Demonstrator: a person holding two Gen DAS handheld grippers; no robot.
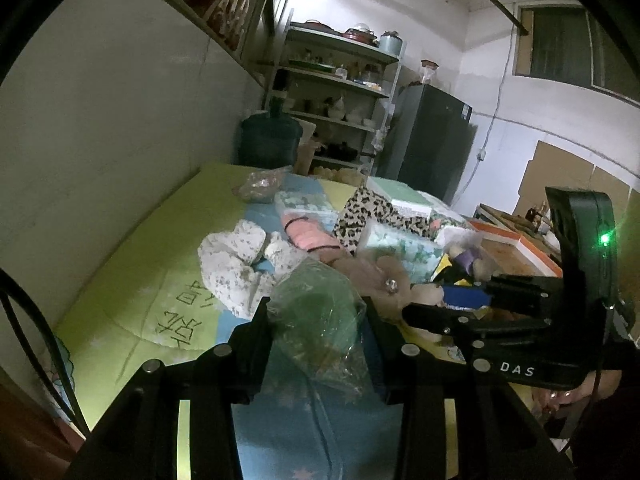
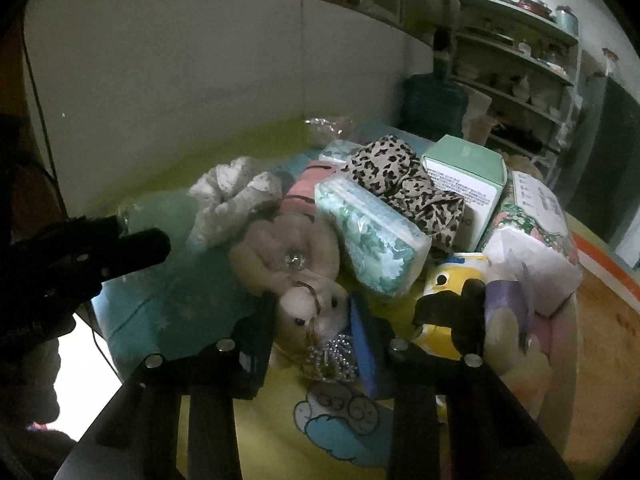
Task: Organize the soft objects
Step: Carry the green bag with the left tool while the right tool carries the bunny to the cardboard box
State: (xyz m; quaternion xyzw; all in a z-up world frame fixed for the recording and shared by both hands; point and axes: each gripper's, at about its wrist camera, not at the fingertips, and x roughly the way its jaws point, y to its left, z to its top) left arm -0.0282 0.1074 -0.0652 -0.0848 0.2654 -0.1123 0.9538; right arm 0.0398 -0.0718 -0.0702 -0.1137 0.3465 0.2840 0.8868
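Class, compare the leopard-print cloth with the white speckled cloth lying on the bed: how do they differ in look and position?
The leopard-print cloth bears dark spots on tan; the white speckled cloth is pale with tiny dots. The leopard-print cloth is draped against the mint-green cardboard box, whereas the white speckled cloth lies bunched directly on the yellow-green quilt, nearer the wall. Both are crumpled soft fabrics, and neither is gripped.

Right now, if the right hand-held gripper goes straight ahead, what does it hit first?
Probably the plush rabbit, lying between the open fingers of the right hand-held gripper. Behind it sits a tissue pack; depth is hard to judge.
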